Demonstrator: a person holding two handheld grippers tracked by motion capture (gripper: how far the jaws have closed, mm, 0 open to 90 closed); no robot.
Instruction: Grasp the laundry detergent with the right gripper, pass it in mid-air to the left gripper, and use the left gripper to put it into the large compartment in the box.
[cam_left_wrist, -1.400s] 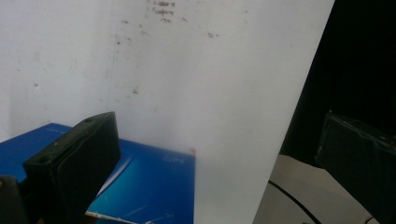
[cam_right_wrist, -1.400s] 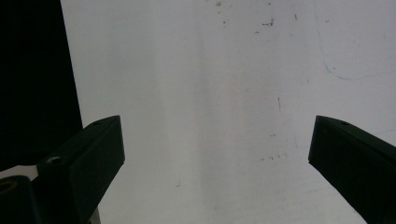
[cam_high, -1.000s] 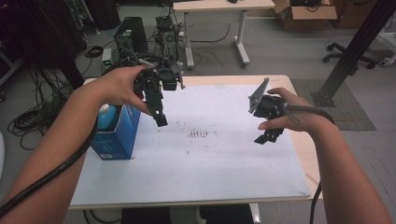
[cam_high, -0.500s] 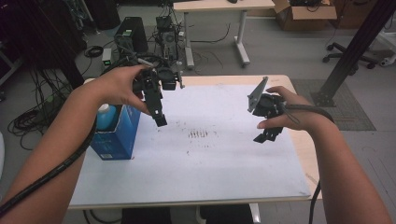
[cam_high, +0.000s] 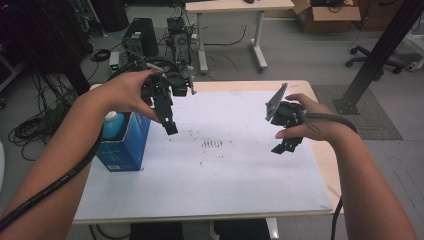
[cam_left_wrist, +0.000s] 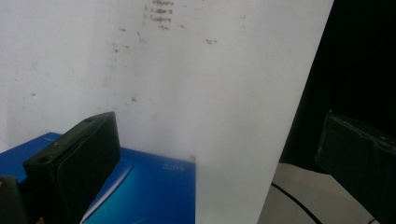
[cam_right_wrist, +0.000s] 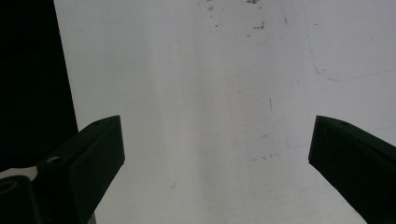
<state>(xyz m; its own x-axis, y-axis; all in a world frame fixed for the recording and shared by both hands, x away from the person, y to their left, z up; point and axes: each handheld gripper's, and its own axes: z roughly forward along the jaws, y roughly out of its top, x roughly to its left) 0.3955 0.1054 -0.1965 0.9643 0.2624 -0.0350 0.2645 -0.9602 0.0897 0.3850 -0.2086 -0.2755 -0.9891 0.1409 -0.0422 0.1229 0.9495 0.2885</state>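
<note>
- A workshop floor strewn with cables and computer towers lies behind the wooden counter (cam_high: 320, 165), which is covered by a white sheet (cam_high: 225, 170) speckled with small dark marks at its middle.
- A blue cardboard box (cam_high: 125, 145) stands at the counter's left edge with a blue-capped white bottle (cam_high: 113, 123) inside; in the left gripper view faint pale print on the box is too blurred to read.
- The left gripper (cam_high: 167, 117) hangs above the sheet just right of the box, jaws spread wide apart and holding nothing.
- The right gripper (cam_high: 286, 146) hovers over the sheet's right side, well apart from the box, jaws likewise wide open and empty.
- Compared with a second ago, both grippers sit almost where they were; the box has not moved.
</note>
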